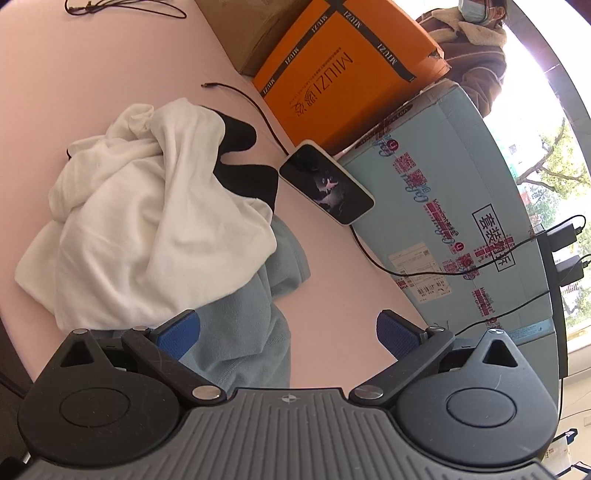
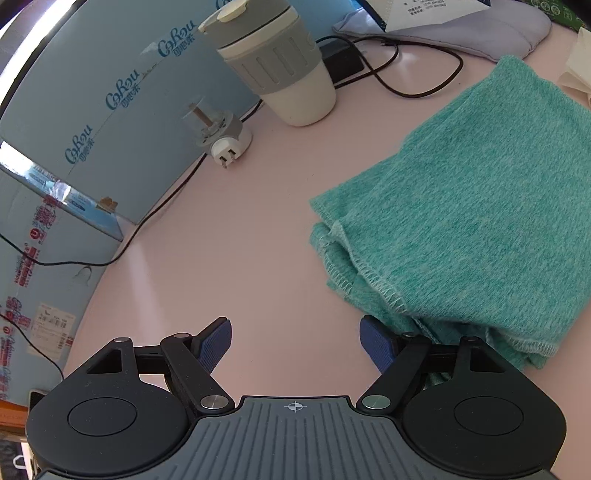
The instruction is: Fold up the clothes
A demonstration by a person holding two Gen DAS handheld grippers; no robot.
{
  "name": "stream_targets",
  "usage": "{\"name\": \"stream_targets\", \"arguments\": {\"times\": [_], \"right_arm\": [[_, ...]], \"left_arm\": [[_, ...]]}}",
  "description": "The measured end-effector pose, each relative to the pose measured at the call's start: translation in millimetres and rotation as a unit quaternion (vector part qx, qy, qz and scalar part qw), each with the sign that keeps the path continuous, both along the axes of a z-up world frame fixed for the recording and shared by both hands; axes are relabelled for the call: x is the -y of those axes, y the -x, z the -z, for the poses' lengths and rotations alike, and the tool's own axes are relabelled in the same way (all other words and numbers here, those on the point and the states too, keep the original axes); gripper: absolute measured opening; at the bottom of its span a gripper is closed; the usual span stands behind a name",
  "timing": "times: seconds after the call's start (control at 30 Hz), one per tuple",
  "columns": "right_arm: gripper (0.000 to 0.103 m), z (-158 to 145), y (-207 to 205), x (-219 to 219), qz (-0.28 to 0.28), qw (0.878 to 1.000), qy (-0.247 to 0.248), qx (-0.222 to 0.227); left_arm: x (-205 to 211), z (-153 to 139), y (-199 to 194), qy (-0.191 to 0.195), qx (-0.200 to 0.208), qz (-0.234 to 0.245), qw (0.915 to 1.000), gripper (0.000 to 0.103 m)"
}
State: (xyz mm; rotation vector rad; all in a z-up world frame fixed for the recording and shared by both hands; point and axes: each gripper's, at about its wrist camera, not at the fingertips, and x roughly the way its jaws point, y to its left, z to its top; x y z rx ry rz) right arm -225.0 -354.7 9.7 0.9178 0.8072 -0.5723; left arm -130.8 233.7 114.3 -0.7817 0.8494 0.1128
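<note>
In the left wrist view a heap of clothes lies on the pink table (image 1: 92, 74): a crumpled white garment (image 1: 147, 221) on top, a black piece (image 1: 247, 173) at its far side, and a light blue garment (image 1: 255, 332) sticking out underneath. My left gripper (image 1: 288, 332) hovers open over the light blue garment, with nothing between its blue pads. In the right wrist view a folded teal garment (image 2: 480, 206) rests on the table to the right. My right gripper (image 2: 295, 339) stands open above bare table, its right finger next to the teal fold's near corner.
A phone (image 1: 325, 182) with a cable, an orange box (image 1: 343, 70) and a light blue carton (image 1: 454, 206) line the table's far side; a person in a brown jacket (image 1: 476, 55) stands behind. A lidded cup (image 2: 280, 62), a plug adapter (image 2: 221, 136), cables and a grey pouch (image 2: 476, 29) lie beyond the right gripper.
</note>
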Motion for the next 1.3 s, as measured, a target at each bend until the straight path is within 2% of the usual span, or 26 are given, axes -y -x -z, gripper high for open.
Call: {"name": "stream_targets", "arguments": {"times": [0.1,0.27,0.37,0.47,0.57,0.67,0.77,0.9,1.13,1.3], "right_arm": [[0.08,-3.3,-7.4,-15.6,-0.026,1.0,0.0,0.002],[0.081,-5.5,-22.1,-47.9,-0.09,0.995,0.032,-0.024],[0.081,-3.5,-29.4,-70.4,-0.136,0.988,0.051,-0.047],[0.086,-4.5,-36.4,-96.0,-0.189,0.976,0.086,-0.068],[0.086,-6.0,-41.1,-120.8,-0.235,0.961,0.115,-0.083],[0.086,-4.6,-42.8,-139.0,-0.259,0.951,0.139,-0.099],[0.089,-1.5,-41.5,-150.9,-0.267,0.944,0.158,-0.114],[0.096,-0.2,-34.3,-156.7,-0.258,0.943,0.168,-0.125],[0.102,4.4,-19.8,-168.2,-0.236,0.943,0.189,-0.139],[0.103,5.7,-16.2,-173.8,-0.214,0.947,0.194,-0.139]], "left_arm": [[-4.0,-7.5,0.3,-0.027,0.015,-0.002,0.9995,0.102],[-8.4,-14.3,-1.6,-0.083,0.022,-0.005,0.9963,0.102],[-10.5,-15.4,-4.3,-0.113,0.02,0.003,0.9934,0.102],[-13.9,-15.8,-6.4,-0.14,0.02,0.005,0.9899,0.102],[-14.8,-18.0,-10.1,-0.186,0.023,0.013,0.9822,0.102],[-9.8,-21.5,-18.5,-0.254,0.028,0.042,0.9659,0.102],[-5.9,-20.8,-28.2,-0.298,0.032,0.072,0.9513,0.102],[-9.1,-13.2,-40.5,-0.317,0.021,0.086,0.9442,0.102],[-18.6,6.3,-56.9,-0.317,0.0,0.106,0.9425,0.102],[-22.7,14.9,-59.0,-0.317,0.012,0.119,0.9411,0.101]]}}
